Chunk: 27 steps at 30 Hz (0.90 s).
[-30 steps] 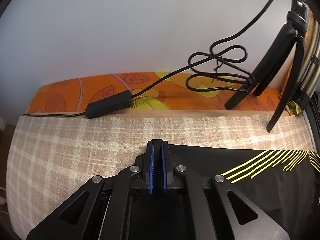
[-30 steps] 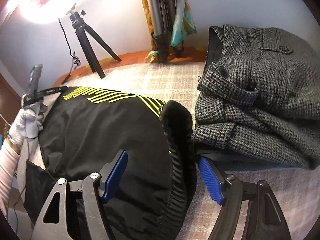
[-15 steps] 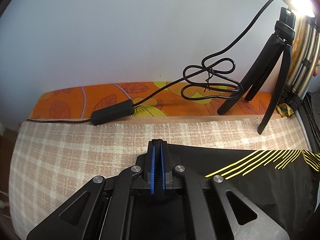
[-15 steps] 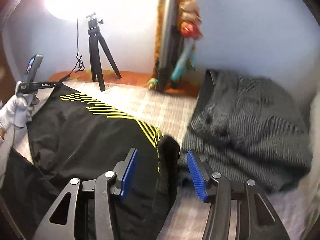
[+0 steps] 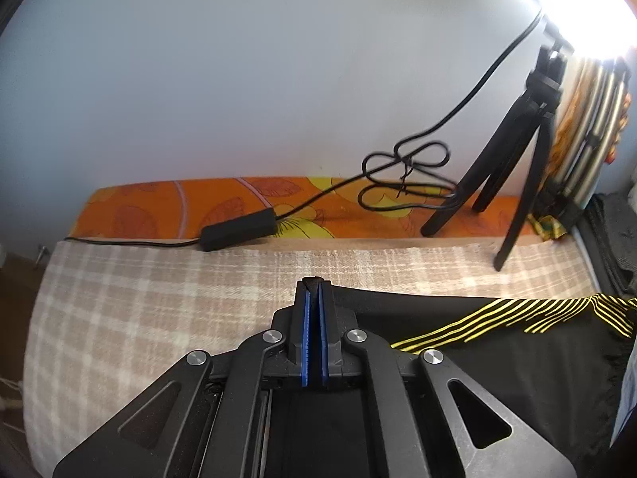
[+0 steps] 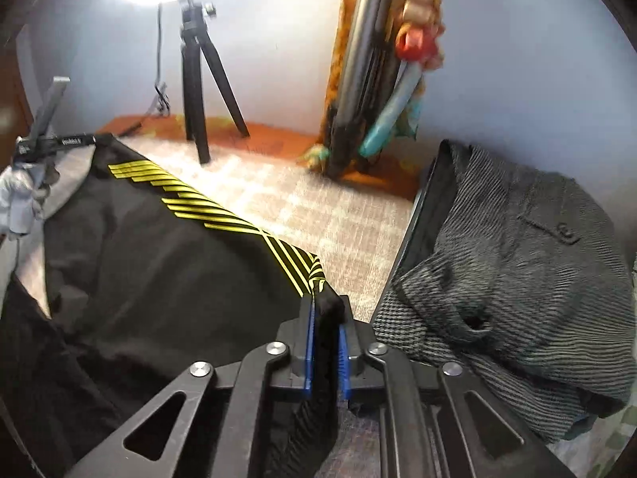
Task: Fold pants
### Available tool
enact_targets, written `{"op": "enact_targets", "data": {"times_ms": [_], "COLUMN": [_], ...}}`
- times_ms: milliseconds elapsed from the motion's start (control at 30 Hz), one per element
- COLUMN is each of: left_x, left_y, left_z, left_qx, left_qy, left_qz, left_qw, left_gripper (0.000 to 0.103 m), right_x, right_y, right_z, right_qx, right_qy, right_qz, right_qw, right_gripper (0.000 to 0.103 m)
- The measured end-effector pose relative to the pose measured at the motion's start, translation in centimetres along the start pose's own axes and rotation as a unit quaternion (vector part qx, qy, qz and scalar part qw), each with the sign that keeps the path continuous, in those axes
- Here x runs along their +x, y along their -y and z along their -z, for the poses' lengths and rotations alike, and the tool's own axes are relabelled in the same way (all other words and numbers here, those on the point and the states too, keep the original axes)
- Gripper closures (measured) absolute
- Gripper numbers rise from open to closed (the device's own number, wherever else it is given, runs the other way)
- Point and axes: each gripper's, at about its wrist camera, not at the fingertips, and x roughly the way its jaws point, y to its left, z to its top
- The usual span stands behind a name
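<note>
I hold the black yellow-striped fabric pants (image 6: 167,263) stretched lengthwise: right gripper (image 6: 325,310) clamps the waistband, left gripper (image 5: 314,290) pinches the far hem

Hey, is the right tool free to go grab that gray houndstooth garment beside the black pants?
Probably not yet. The right tool is shut on the black pants at their waistband. The gray garment lies close beside it, unobstructed, but the tool would have to let go first.
</note>
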Motion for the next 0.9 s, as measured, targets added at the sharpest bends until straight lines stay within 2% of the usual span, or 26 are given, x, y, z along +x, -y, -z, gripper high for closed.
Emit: {"op": "enact_targets", "data": {"times_ms": [333,367,400,467,567,700,900], "left_x": [-8.6,-9.6,-11.2,-13.2,-16.4,-20.8,-22.9], "left_y": [-2.5,-2.5,-2.7,-3.0,-3.4,-3.6,-3.3], "left_z": [2.6,2.9,3.5,4.9,7.6,13.2,22.2], "left_qx": [-0.023,-0.022,-0.022,-0.026,-0.031,-0.038,-0.055], "left_qy": [0.047,0.052,0.060,0.071,0.084,0.102,0.073], "left_qz": [-0.002,-0.005,-0.009,-0.008,-0.010,-0.015,-0.027], "left_qw": [0.9986,0.9984,0.9979,0.9971,0.9959,0.9939,0.9954], "left_gripper": [0.102,0.102,0.102,0.102,0.102,0.102,0.102], "right_x": [-8.0,-8.9,-9.8,-11.6,-14.3,-17.1,-19.1], "right_y": [-2.3,-2.4,-2.4,-2.3,-2.0,-1.8,-2.5], "right_z": [0.8,1.1,1.3,2.0,3.8,7.0,13.9], "right_qx": [-0.029,-0.034,-0.052,-0.061,-0.080,-0.098,-0.128], "right_qy": [0.051,0.056,0.062,0.073,0.087,0.093,0.090], "right_qz": [-0.035,-0.054,-0.114,-0.130,-0.141,-0.153,-0.192], "right_qw": [0.998,0.996,0.990,0.987,0.983,0.979,0.969], "right_gripper": [0.098,0.098,0.098,0.098,0.098,0.098,0.098]}}
